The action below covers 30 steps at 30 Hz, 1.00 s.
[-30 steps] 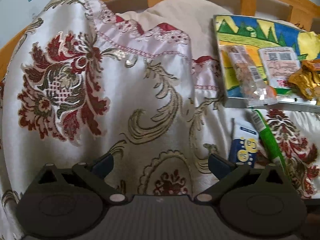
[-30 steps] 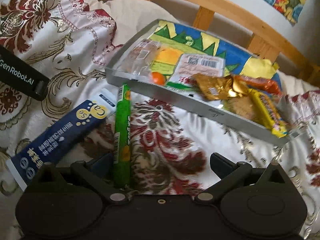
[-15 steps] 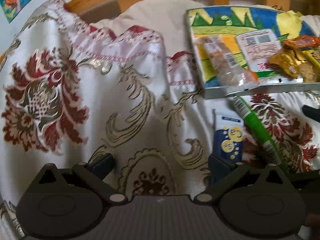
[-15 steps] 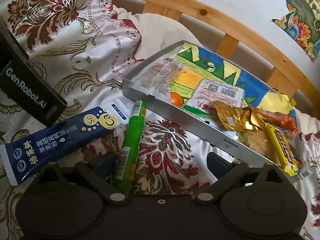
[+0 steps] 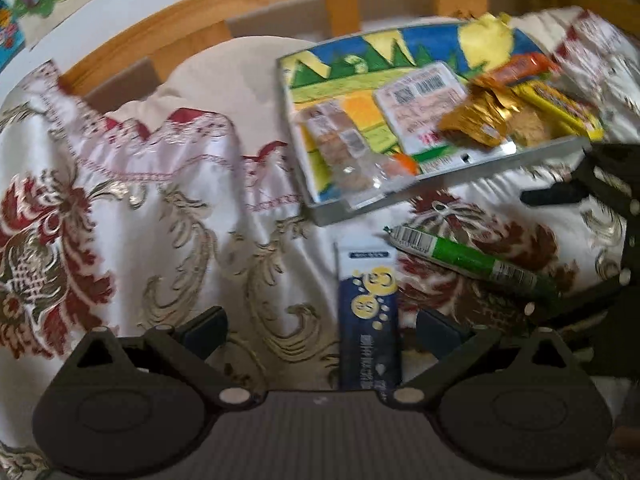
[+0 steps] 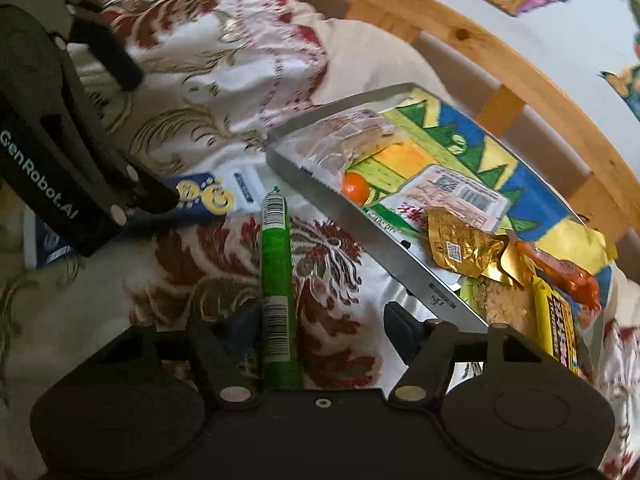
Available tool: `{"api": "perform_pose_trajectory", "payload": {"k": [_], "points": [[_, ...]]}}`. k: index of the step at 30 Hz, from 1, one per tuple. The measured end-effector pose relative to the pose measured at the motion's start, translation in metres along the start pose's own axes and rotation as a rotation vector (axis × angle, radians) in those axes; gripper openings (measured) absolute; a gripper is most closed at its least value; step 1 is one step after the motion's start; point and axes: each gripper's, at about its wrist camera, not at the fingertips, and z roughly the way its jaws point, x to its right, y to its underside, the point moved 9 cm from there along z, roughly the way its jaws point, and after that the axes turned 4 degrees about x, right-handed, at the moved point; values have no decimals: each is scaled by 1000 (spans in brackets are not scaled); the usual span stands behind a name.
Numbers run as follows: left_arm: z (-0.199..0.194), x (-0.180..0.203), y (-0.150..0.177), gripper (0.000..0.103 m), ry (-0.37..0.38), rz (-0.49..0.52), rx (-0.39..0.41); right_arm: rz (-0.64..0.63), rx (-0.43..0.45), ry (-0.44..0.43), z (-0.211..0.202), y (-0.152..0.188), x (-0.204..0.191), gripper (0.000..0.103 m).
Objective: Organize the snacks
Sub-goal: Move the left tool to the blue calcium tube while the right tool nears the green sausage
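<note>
Right gripper (image 6: 320, 332) is being closed around green stick (image 6: 276, 276), pads not yet pressing, for tray (image 6: 360, 216) transfer. Left gripper (image 5: 320, 330) is being held released over blue packet (image 5: 368, 320).

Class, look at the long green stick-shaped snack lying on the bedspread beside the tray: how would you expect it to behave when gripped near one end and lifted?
The green stick snack looks round and slim, so it may roll on the bedspread. Its glossy wrapper could slip between closing pads. Held near one end, it would probably droop or swing.
</note>
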Motion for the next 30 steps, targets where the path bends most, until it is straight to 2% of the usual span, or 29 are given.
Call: {"api": "perform_pose_trajectory", "payload": {"k": [3,6,13,17,21,26,28,30], "points": [[8,5,8,102,-29,48,-36,-19,20,-12,0,4,1,74],[17,6,19,102,-33,73,-82,27,43,-15,5,2,2,75],[14,14,18,102,10,90,-36,64,85,-56,15,-10,4,74],[16,22,16,102,13,142,-10,85,77,-90,18,-8,4,70],[18,20,15,91,50,99,-32,90,76,-121,13,-3,4,62],[11,16,9,78,62,60,-2,109,72,-152,11,0,5,58],[11,18,9,65,68,59,-3,108,69,-157,10,-1,4,56],[11,19,10,58,79,60,-13,109,69,-161,10,-1,3,53]]}}
